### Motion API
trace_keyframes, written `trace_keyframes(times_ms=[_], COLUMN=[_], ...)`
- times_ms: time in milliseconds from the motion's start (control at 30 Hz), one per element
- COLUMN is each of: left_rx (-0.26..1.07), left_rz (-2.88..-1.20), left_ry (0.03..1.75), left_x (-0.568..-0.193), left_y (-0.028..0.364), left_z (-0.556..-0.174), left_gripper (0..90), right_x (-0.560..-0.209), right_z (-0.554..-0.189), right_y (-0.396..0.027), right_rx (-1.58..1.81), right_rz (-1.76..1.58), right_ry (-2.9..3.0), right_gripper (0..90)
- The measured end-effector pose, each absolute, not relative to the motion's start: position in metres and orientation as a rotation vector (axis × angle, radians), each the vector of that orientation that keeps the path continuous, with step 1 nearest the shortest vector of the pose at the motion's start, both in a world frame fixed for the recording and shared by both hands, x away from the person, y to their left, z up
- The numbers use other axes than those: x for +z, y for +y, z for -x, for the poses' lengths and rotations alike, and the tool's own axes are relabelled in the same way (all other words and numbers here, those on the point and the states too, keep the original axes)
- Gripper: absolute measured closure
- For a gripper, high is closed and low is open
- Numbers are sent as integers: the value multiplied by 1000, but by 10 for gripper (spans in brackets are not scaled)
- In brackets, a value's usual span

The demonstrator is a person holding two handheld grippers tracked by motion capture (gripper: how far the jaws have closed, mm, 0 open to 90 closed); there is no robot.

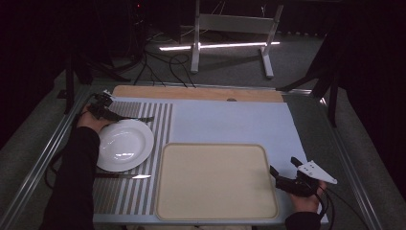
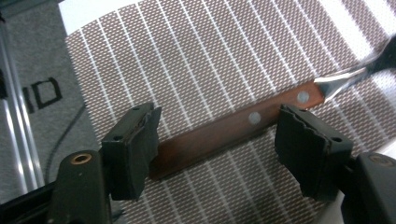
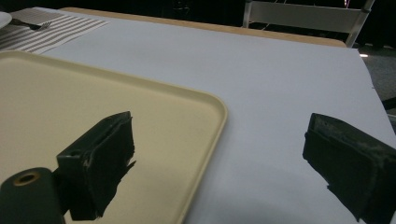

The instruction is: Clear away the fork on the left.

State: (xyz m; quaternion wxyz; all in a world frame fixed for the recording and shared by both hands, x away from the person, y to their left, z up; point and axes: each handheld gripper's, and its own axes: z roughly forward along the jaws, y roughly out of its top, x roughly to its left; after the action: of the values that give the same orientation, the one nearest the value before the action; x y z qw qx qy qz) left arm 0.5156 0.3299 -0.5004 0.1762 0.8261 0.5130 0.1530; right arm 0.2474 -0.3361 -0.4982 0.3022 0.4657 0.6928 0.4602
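Stretching across most of the table [image 1: 230, 122] is a pale blue cloth [image 1: 239, 120], and I'll place everything else against the cream tray [image 1: 216, 181] lying on its near half. Left of the tray lies a striped placemat [image 1: 158, 120], running from the near edge to the far part of the cloth. On that placemat, just left of the tray's far corner, sits a white plate [image 1: 125, 144]. Near the tray's left side, on the person's side of the plate, a table knife [image 1: 125, 176] lies across the stripes.

Well beyond the tray's far left corner, past the plate, a wooden-handled fork [image 2: 236, 126] lies flat on the placemat, its metal neck pointing back toward the tray's side. The left hand-held gripper [image 2: 217, 149] is lowered over it, jaws partly closed in with the riveted handle between them; the left pad is at the handle's butt end, the right pad looks just clear of it.

Off the tray's right near corner, the right hand-held gripper [image 3: 219, 163] hovers with jaws wide apart, nothing between them, one jaw over the tray's rim, the other over the cloth.
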Motion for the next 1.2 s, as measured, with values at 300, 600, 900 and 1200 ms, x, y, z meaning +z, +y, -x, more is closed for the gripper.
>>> trace_keyframes(times_ms=[300,600,900,1200], left_rx=[465,392,299,266], left_rz=[-2426,-2390,-2398,-2481], left_ry=[1346,1328,1365,1304], left_x=[-499,-502,-502,-497], left_y=[326,331,326,317], left_z=[-514,-517,-522,-523], left_gripper=[401,392,476,705], right_x=[-499,-500,-500,-500], right_z=[-247,-248,-247,-246], right_y=[-335,-335,-336,-337], right_rx=[1223,1223,1225,1224], right_rz=[-1238,-1241,-1247,-1252], right_ry=[1843,1858,1854,1851], right_gripper=[87,87,87,88])
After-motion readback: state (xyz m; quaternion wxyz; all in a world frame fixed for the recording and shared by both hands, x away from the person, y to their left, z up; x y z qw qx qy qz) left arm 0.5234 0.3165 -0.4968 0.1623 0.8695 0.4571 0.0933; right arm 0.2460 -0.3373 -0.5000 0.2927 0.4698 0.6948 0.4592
